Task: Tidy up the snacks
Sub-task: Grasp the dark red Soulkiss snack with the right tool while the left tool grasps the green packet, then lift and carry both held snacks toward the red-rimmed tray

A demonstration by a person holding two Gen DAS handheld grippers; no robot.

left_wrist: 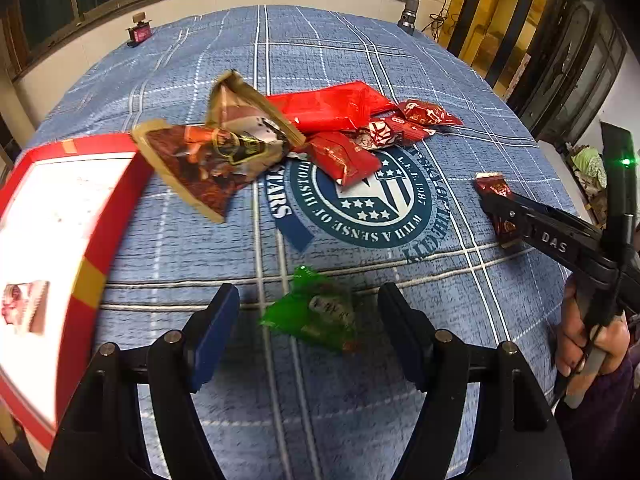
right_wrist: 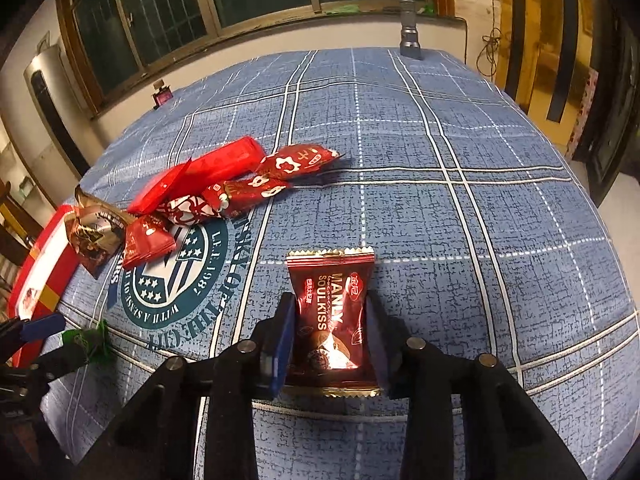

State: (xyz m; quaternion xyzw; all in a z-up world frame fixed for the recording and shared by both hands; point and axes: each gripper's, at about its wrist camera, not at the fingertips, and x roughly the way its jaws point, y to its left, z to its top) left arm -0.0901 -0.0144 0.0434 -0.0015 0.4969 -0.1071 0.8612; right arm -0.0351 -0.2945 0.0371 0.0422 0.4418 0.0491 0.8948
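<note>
Early stage — one snack in red box [left_wrist: 100,248], left frame edge. Right hand-held gripper [right_wrist: 330,336] clamped on maroon packet [right_wrist: 330,312]; left hand-held gripper [left_wrist: 308,320] released around green packet [left_wrist: 316,312]. Red pile [left_wrist: 352,128] unsorted, center tabletop [left_wrist: 400,360].

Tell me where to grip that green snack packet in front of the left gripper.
Close across its puffed middle, coming straight down from above. The green packet lies flat on the tablecloth, already between the open left gripper fingers; its crimped ends look thin and slippery.
</note>
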